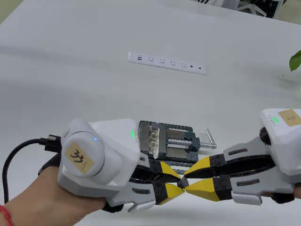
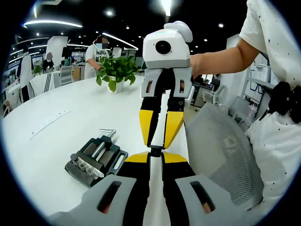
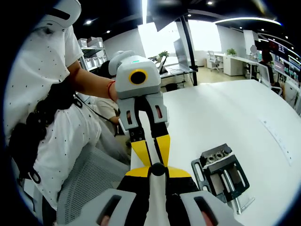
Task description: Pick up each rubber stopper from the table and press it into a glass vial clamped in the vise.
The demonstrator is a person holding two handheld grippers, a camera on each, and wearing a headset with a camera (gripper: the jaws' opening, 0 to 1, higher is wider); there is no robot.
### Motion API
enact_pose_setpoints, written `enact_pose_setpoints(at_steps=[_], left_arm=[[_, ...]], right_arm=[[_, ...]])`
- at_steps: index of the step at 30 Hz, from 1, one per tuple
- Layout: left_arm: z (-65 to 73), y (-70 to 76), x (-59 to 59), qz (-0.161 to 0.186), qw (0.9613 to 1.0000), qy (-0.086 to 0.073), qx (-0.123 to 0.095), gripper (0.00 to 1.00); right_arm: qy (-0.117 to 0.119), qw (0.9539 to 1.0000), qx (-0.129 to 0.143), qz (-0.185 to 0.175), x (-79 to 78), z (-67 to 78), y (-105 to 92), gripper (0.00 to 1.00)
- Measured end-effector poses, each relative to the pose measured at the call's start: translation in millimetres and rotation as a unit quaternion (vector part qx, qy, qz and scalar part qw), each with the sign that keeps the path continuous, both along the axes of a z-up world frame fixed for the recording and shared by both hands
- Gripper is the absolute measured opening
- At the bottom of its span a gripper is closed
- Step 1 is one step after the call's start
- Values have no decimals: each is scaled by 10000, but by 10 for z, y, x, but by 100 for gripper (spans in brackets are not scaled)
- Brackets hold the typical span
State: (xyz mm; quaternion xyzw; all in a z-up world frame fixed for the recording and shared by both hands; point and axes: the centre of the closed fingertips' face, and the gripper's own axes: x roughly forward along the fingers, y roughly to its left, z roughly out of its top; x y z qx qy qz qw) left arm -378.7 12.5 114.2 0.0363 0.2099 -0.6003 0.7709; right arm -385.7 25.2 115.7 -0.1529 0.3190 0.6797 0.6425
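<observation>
we see a smooth, matt white table [image 1: 94, 70]. the vise [image 1: 176, 141] is dark, dull cast metal with a bright threaded steel screw. the left gripper [image 1: 179, 183] and right gripper [image 1: 187, 181] wear glossy white plastic shells, with matt black arms and matt yellow tips. the stopper [image 1: 183, 182] between them looks like dark, dull rubber. the strip [image 1: 167, 63] is white plastic, the chair [image 2: 221, 155] grey mesh.

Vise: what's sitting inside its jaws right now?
The vise clamps a row of glass vials, tops up. Their lower bodies are covered by the jaws, and whether any is already plugged is too small to tell.
</observation>
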Motion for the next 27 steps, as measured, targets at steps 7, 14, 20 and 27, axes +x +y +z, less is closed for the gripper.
enact_pose_setpoints(at_steps=[7, 14, 20, 27], left_arm=[[-22, 21, -11, 4, 10000, -18, -37, 6], [-51, 47, -22, 17, 10000, -24, -83, 6], [-51, 80, -13, 83, 9998, 12, -177, 6], [-53, 149, 33, 210, 9995, 21, -240, 8]], right_arm=[[6, 10000, -56, 33, -16, -13, 11, 6], [46, 9999, -132, 83, -26, -37, 30, 6], [81, 9997, -171, 120, -16, -35, 62, 6], [78, 9994, -261, 199, 8, -34, 84, 6]])
